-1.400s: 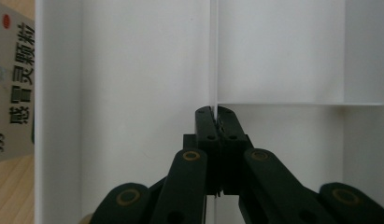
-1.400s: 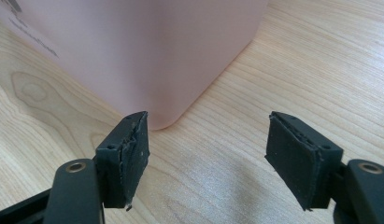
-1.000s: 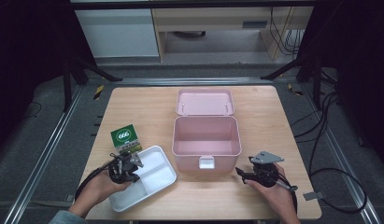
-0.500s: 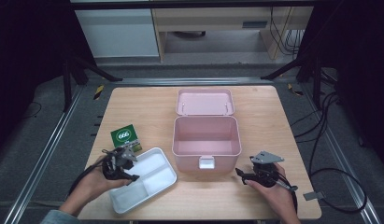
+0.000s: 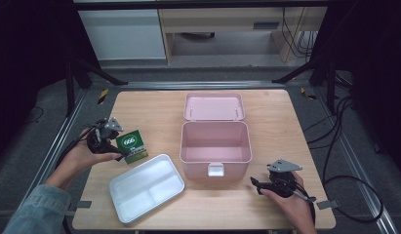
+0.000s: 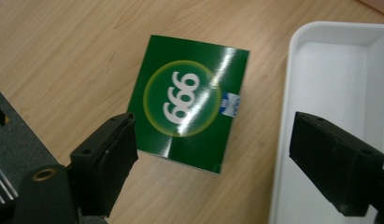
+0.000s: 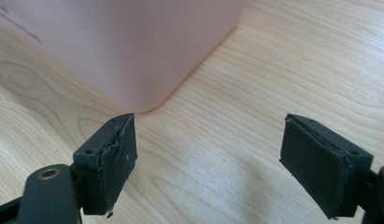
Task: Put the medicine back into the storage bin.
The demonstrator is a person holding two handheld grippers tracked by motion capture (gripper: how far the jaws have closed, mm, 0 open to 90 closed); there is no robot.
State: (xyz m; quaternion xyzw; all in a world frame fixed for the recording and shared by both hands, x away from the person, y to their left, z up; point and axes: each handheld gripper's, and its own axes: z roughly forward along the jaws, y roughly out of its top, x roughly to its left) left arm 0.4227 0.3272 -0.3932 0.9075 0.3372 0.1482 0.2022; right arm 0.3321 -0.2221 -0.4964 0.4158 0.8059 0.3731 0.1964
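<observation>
A green box (image 5: 132, 146) marked 666 lies flat on the table's left side, beside a white divided tray (image 5: 147, 187). My left gripper (image 5: 119, 146) hovers at the box's left edge. In the left gripper view its jaws, which have just been opening, stand wide over the green box (image 6: 189, 105) without touching it, so the left gripper (image 6: 213, 126) is open; the tray's rim (image 6: 292, 93) is at the right. A pink box (image 5: 215, 146) stands open at mid-table. My right gripper (image 5: 255, 184) rests near its front right corner. The right gripper (image 7: 208, 135) has also been opening, with nothing between its jaws, and faces the pink box's corner (image 7: 124, 42).
The pink box's lid (image 5: 213, 106) lies folded back behind it. Bare wood stretches right of the pink box and along the far edge. Dark floor, metal rails and cables (image 5: 344, 146) surround the table.
My left gripper has left the tray's near-left rim and moved left and away to the green box. The tray stays put. The right hand has hardly moved.
</observation>
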